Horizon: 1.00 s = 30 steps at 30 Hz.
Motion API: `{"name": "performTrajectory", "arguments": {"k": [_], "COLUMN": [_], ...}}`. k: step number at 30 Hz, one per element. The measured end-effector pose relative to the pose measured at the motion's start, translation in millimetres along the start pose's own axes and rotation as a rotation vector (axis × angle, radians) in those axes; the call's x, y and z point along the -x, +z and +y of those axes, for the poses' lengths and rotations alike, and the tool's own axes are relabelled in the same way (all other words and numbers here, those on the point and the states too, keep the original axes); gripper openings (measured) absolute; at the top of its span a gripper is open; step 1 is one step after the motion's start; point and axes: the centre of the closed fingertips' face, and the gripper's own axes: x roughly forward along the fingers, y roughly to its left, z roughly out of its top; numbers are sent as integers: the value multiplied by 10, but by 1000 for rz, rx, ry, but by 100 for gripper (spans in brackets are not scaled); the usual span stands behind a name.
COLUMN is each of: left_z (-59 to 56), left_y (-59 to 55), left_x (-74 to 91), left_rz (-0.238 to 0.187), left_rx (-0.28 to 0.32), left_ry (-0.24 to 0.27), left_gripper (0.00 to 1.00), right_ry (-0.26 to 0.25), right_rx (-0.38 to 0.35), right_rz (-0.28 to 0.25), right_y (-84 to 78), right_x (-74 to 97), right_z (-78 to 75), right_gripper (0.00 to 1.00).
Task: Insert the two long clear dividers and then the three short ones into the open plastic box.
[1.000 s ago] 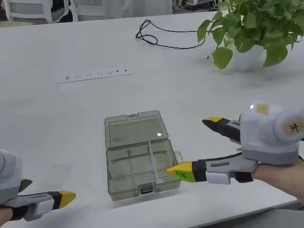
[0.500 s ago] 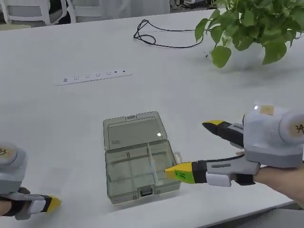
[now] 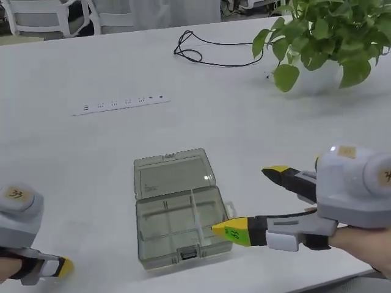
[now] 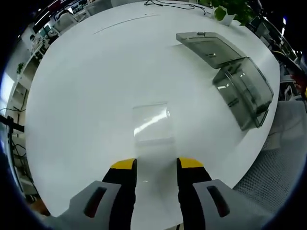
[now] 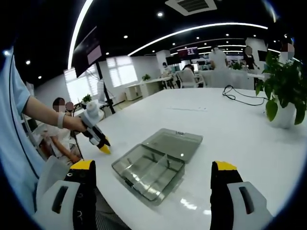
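The open plastic box [image 3: 177,220] lies near the table's front edge, its lid [image 3: 174,174] folded back flat. Clear dividers [image 3: 197,213] stand inside it. My right gripper [image 3: 247,201] hovers just right of the box, jaws wide open, nothing between them. In the right gripper view the box [image 5: 148,168] sits ahead between the fingers. My left gripper [image 3: 61,267] is low at the front left, far from the box. In the left gripper view its jaws [image 4: 156,165] are open, and a clear divider [image 4: 151,122] lies flat on the table just ahead of them.
A white power strip [image 3: 119,104] lies mid-table, and a black cable [image 3: 208,49] is coiled at the back. At the back right stands a potted plant [image 3: 324,30]. The table's front edge runs close under both grippers. Chairs stand behind the table.
My left gripper has drawn back toward the lower left corner. The right gripper has sunk slightly beside the box and stays open. The box has not moved.
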Motion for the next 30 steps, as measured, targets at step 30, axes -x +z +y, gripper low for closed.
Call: {"name": "performTrajectory", "arguments": {"k": [30], "left_z": [73], "left_y": [-26], "left_x": [122], "left_rz": [-45], "left_rx": [80], "left_ry": [2], "left_gripper": [30], "right_ry": [26], "right_rx": [-76], "right_rz": [5], "right_y": [-70], "right_x": [-78], "right_z": [101], "right_gripper": [95]}}
